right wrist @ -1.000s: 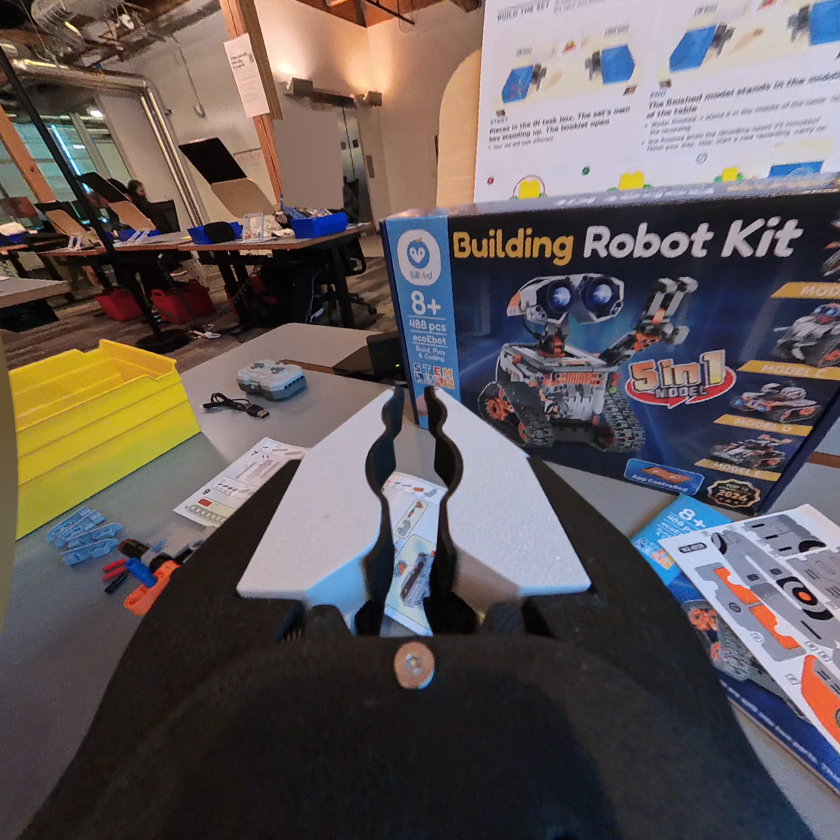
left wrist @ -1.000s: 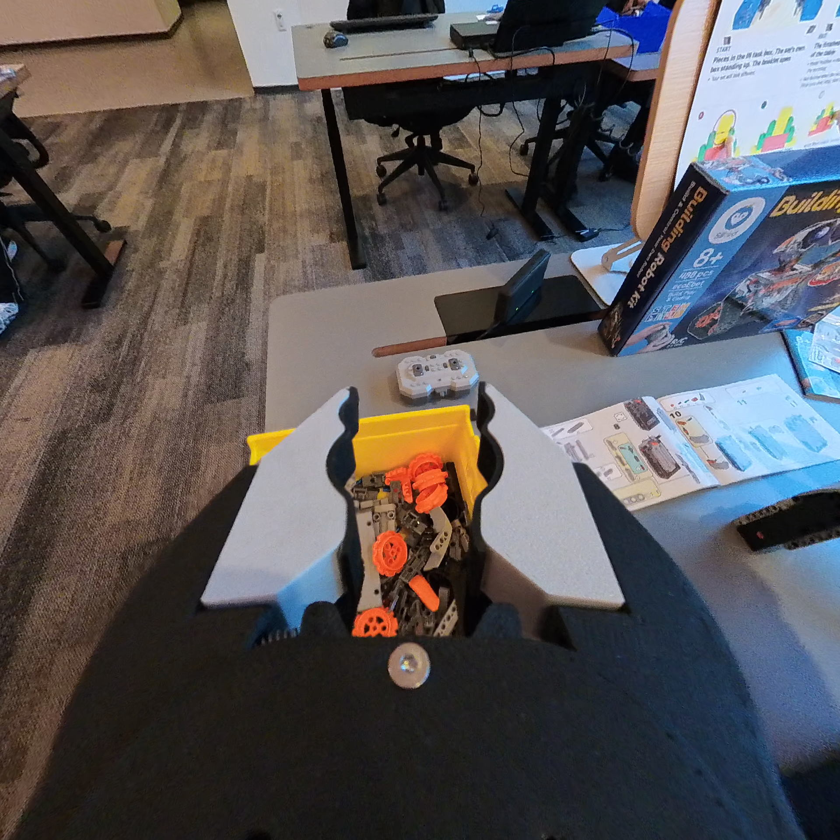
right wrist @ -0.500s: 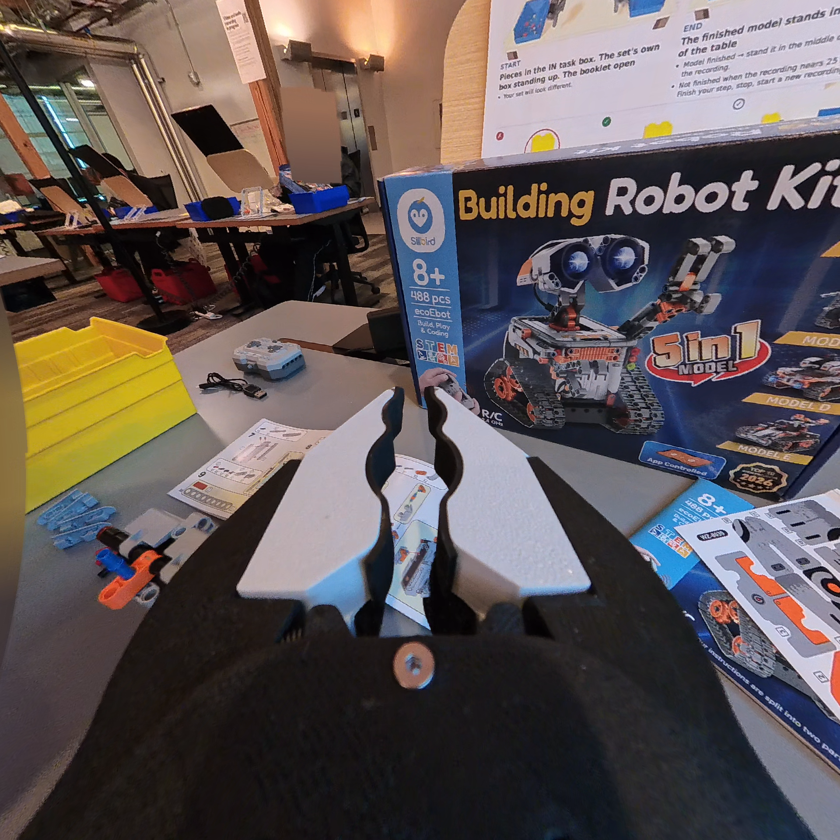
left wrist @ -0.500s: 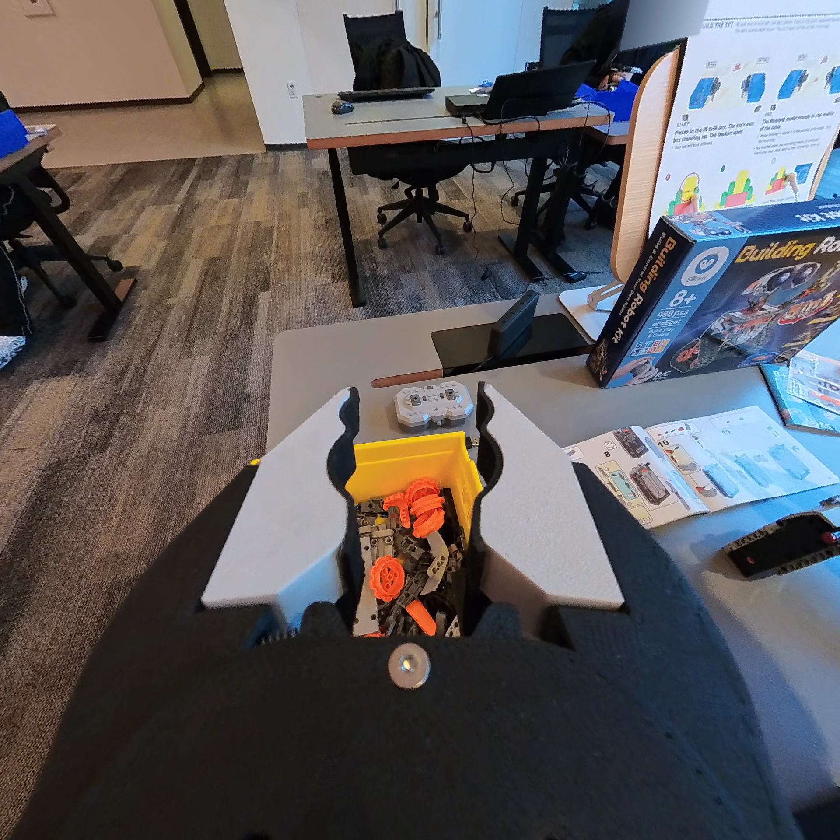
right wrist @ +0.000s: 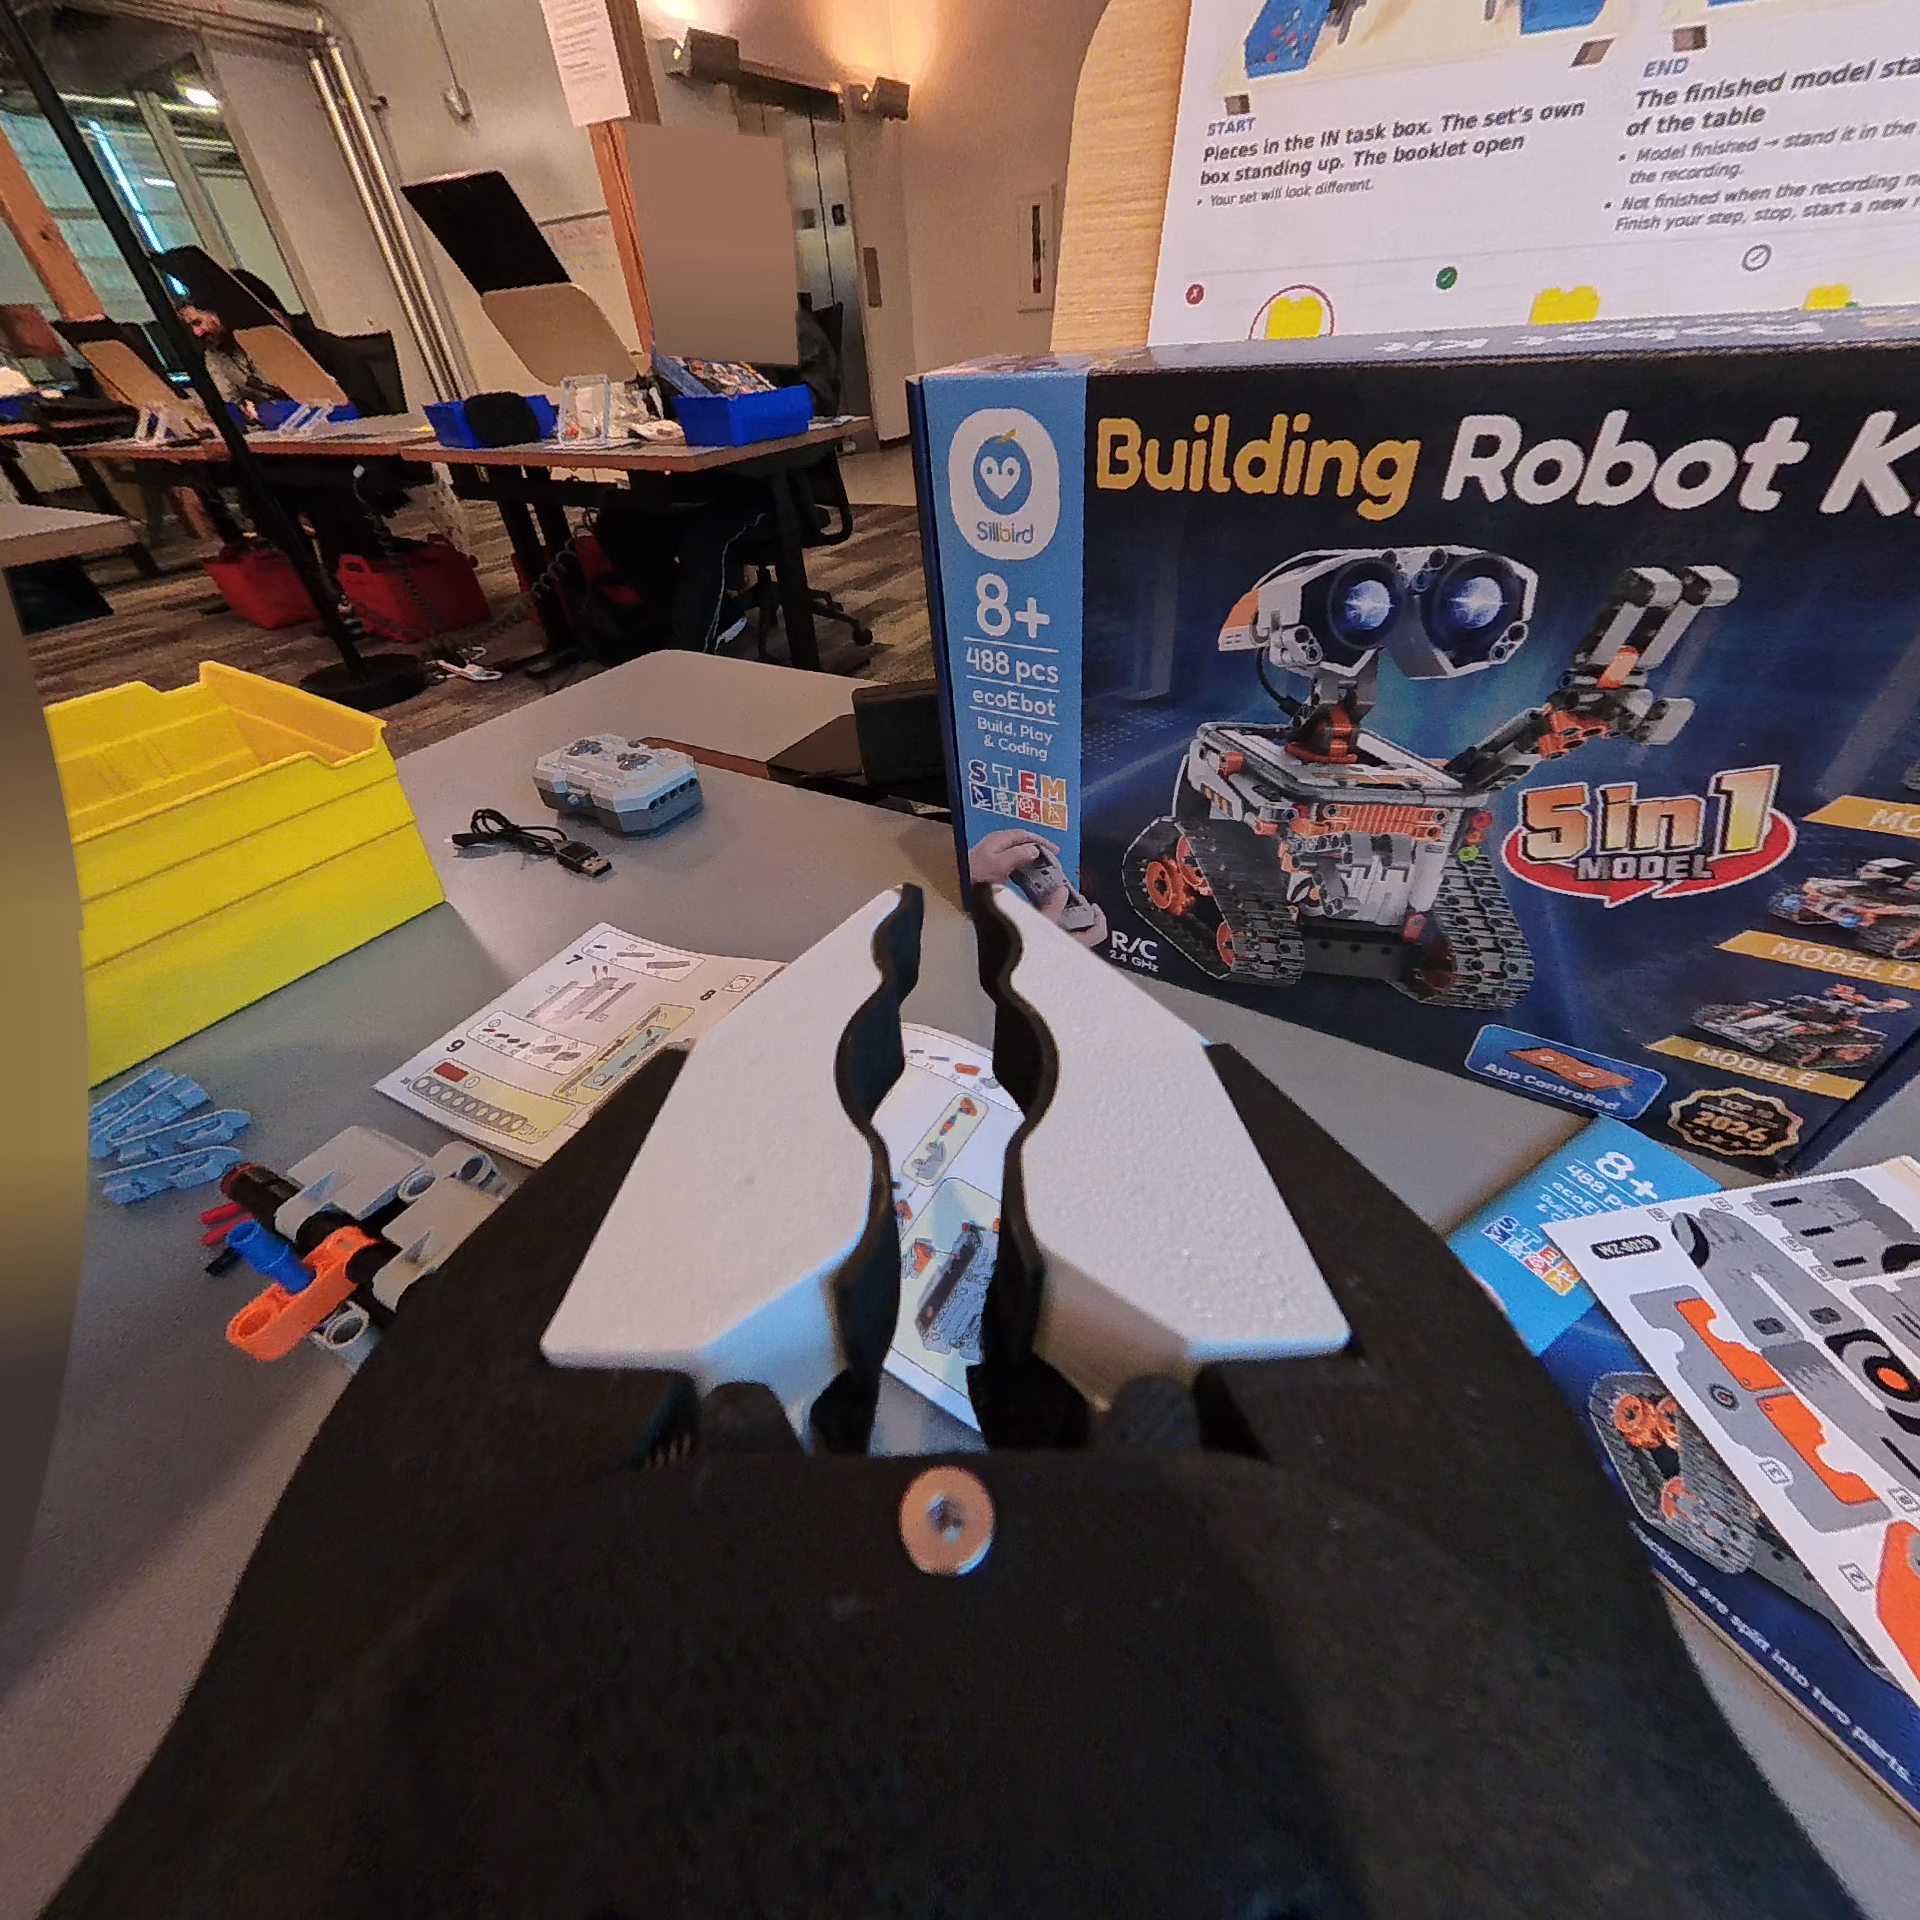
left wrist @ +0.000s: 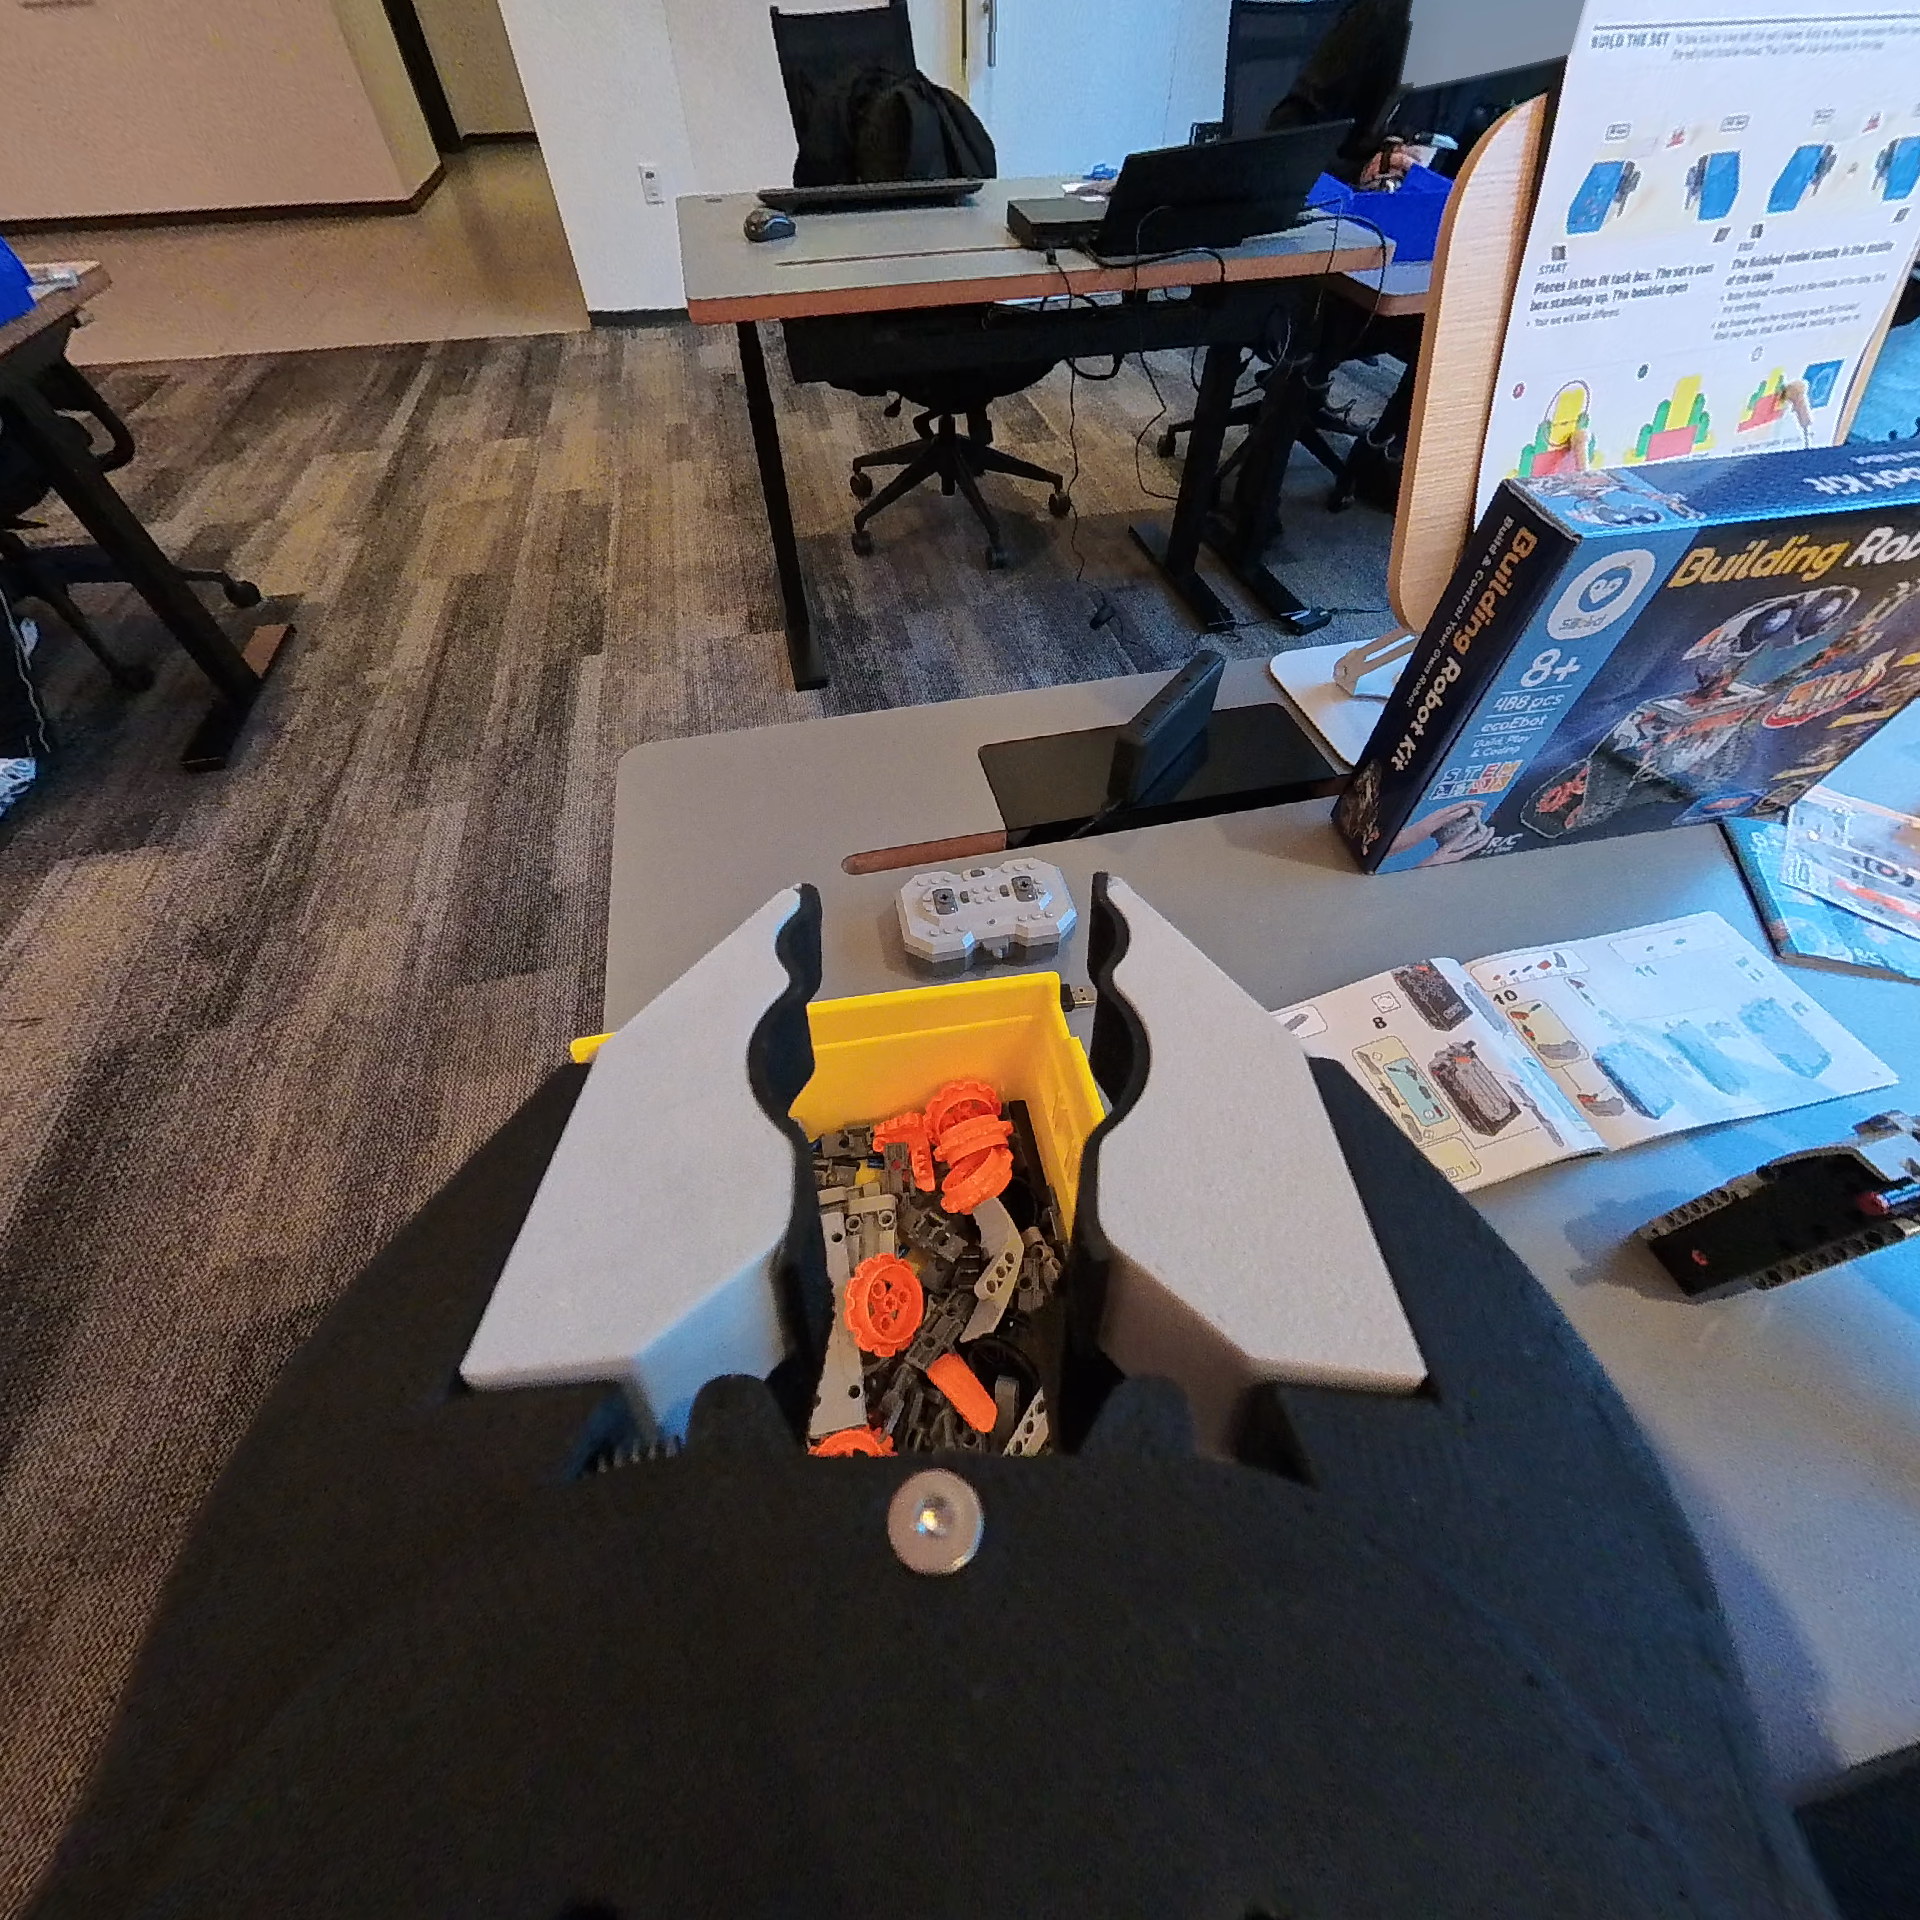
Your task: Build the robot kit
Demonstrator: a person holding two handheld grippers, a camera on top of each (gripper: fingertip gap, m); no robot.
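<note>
My left gripper [left wrist: 951,899] is open and empty, hovering over a yellow bin [left wrist: 935,1023] at the table's left edge. The bin holds several grey, black and orange building pieces, among them orange wheels [left wrist: 971,1143]. A grey control unit [left wrist: 985,920] lies just beyond the bin. My right gripper [right wrist: 948,896] is nearly shut with a narrow gap and holds nothing. It hangs above an open instruction booklet [right wrist: 561,1039], in front of the upright kit box [right wrist: 1455,727]. A small grey, black and orange assembly [right wrist: 332,1247] lies to its left.
The yellow bin [right wrist: 229,831], the control unit [right wrist: 618,779] and a black USB cable [right wrist: 535,836] show at left in the right wrist view. Blue pieces [right wrist: 156,1132] lie by the bin. A sticker sheet [right wrist: 1766,1351] lies right. A black part [left wrist: 1787,1216] lies by the booklet [left wrist: 1579,1049]. About 45 cm separates my left fingertips from my right.
The left gripper has lifted and drawn back a little over the bin, still open. The right gripper has moved closer to the kit box, bringing the small assembly into view.
</note>
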